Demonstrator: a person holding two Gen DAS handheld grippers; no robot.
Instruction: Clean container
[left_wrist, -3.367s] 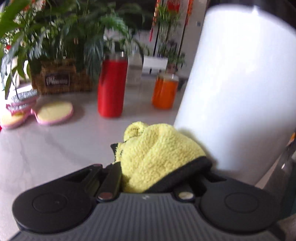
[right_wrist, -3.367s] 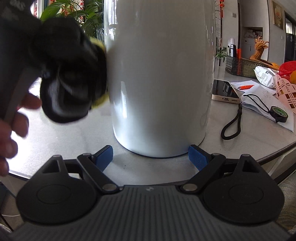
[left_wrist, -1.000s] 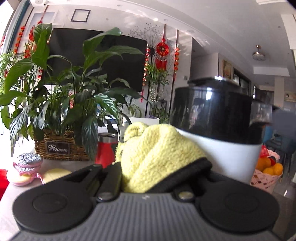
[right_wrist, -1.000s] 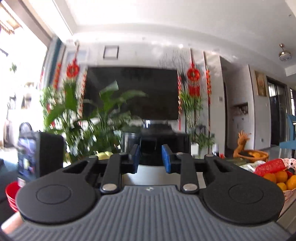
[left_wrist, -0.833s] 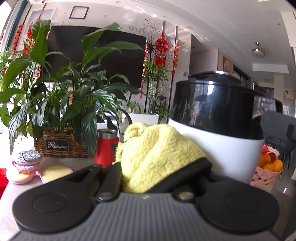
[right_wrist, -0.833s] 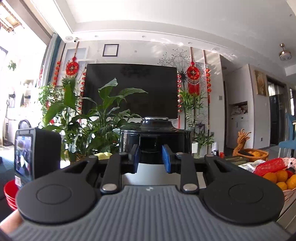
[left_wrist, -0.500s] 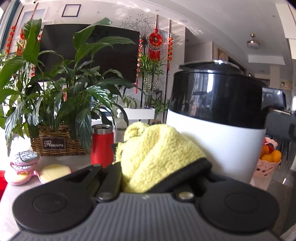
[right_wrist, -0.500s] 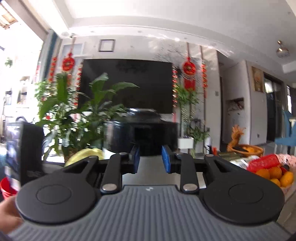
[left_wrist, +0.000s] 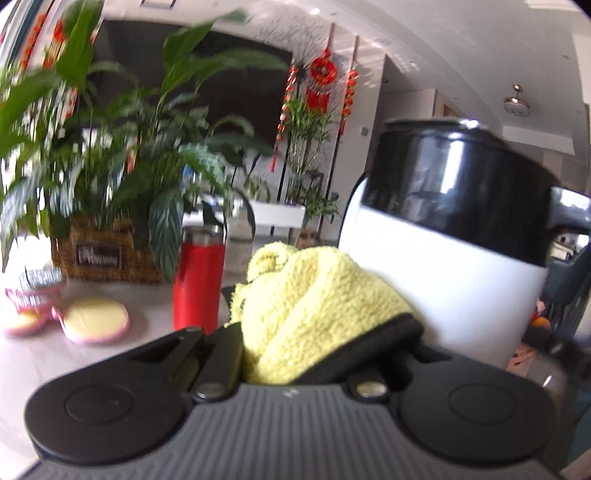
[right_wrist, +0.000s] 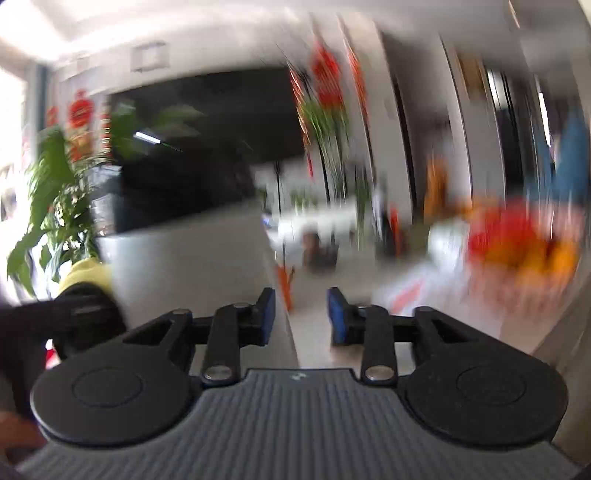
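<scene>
- The left gripper (left_wrist: 317, 332) is pinched on a bunched yellow cloth (left_wrist: 314, 302), whose wad sticks out forward between the black fingers.
- The container (left_wrist: 447, 251), a tall jug with a white body and a glossy black top, stands upright on the pale countertop (left_wrist: 122, 354), its long axis vertical.
- From the left gripper the container lies ahead and to the right, just beside the cloth; whether the cloth's right edge already touches the white wall I cannot tell, since the wad hides the seam.
- The right gripper (right_wrist: 301, 314) is empty, its blue pads (right_wrist: 267, 314) apart, and its jaws have just been opening with nothing between them.
- In the right wrist view, which is badly smeared, the container's white wall (right_wrist: 184, 273) sits ahead and to the left, so its right edge lines up roughly with the left blue pad rather than with the gap.
- The left hand looks the nearer of the two to the container, and its cloth faces the side wall at about mid-height.
- My reading is that the wipe turns on bringing the cloth rightward onto that upright wall, while the right gripper would need to shift left to steady the body.
- A red bottle (left_wrist: 199, 280) and a potted plant (left_wrist: 110, 184) stand well to the left, away from the cloth's path.
</scene>
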